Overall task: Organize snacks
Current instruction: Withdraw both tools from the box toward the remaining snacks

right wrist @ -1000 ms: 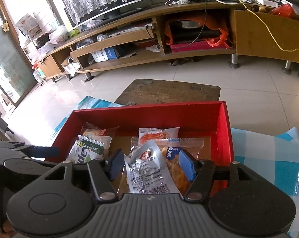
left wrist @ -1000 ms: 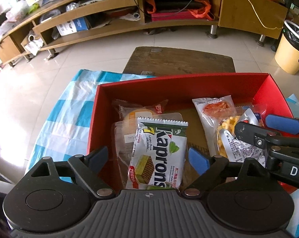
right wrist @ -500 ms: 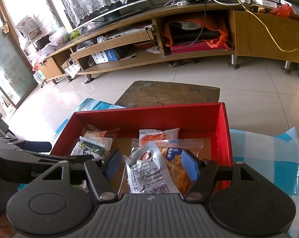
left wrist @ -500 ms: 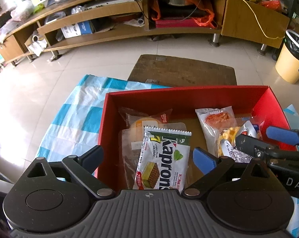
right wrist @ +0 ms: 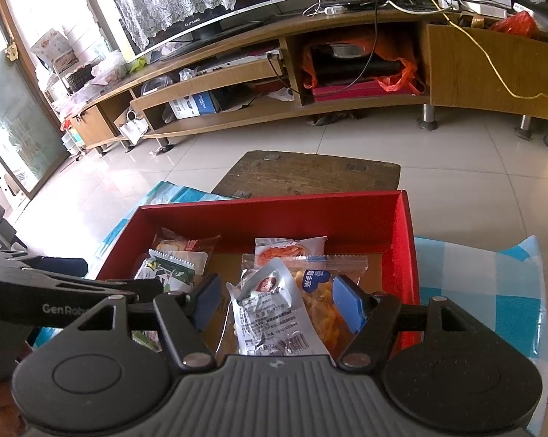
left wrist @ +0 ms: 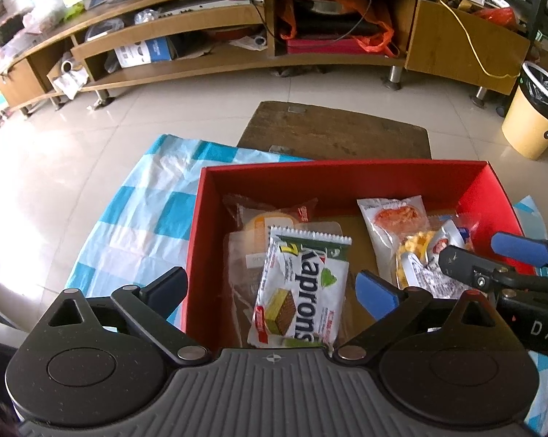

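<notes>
A red box [left wrist: 346, 178] holds several snack packets on a blue checked cloth [left wrist: 143, 218]. A green and white Kaprons wafer packet [left wrist: 303, 287] lies on clear-wrapped snacks at the box's left. My left gripper [left wrist: 270, 287] is open above it and holds nothing. At the box's right lie a white printed packet [right wrist: 270, 313], an orange snack bag [right wrist: 325, 313] and a red-printed packet [right wrist: 288, 251]. My right gripper [right wrist: 281, 302] is open above the white packet, not touching it. The right gripper also shows in the left wrist view [left wrist: 492, 262].
A dark wooden stool [left wrist: 336, 131] stands just behind the box. A long wooden TV cabinet [left wrist: 237, 36] runs along the far wall. A yellow bin [left wrist: 532, 116] stands at the right. The tiled floor [left wrist: 55, 145] lies around the cloth.
Both grippers have pulled back and up from the box, so the box looks farther away. The packets lie where they were. Both grippers stay open.
</notes>
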A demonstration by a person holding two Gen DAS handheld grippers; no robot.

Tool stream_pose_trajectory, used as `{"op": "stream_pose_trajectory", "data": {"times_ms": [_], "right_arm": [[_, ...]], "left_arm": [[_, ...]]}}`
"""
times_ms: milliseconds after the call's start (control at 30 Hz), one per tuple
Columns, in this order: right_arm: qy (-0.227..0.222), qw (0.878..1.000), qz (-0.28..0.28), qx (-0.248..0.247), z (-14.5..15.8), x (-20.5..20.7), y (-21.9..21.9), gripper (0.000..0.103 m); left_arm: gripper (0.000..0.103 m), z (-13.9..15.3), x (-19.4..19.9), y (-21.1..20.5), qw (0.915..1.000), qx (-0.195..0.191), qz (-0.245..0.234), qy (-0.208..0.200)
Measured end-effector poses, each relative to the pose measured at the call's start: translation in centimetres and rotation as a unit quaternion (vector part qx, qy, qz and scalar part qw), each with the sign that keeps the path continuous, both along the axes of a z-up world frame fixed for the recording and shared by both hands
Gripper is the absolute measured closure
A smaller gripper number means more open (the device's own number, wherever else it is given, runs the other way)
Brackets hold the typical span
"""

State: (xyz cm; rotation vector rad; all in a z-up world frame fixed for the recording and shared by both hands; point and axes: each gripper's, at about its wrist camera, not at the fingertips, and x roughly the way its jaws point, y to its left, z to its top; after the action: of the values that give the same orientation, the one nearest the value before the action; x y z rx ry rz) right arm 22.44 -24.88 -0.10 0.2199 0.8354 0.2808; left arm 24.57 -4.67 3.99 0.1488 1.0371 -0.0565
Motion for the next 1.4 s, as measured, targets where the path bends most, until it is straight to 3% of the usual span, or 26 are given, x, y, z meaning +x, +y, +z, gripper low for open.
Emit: {"op": "stream_pose_trajectory", "data": {"times_ms": [633, 1400], "right_arm": [[-0.002, 1.0, 0.021, -0.009, 1.3, -6.1, -0.2, 0.031], [0.038, 0.999, 0.024, -0.006, -0.2, -11.7, 0.3, 0.031]], "left_arm": [[0.002, 0.8, -6.2, 0.1, 0.9998, -0.002, -0.017, 0.006], [0.002, -0.1, -11.5, 0.3, 0.9991, -0.006, -0.033, 0.027]]}}
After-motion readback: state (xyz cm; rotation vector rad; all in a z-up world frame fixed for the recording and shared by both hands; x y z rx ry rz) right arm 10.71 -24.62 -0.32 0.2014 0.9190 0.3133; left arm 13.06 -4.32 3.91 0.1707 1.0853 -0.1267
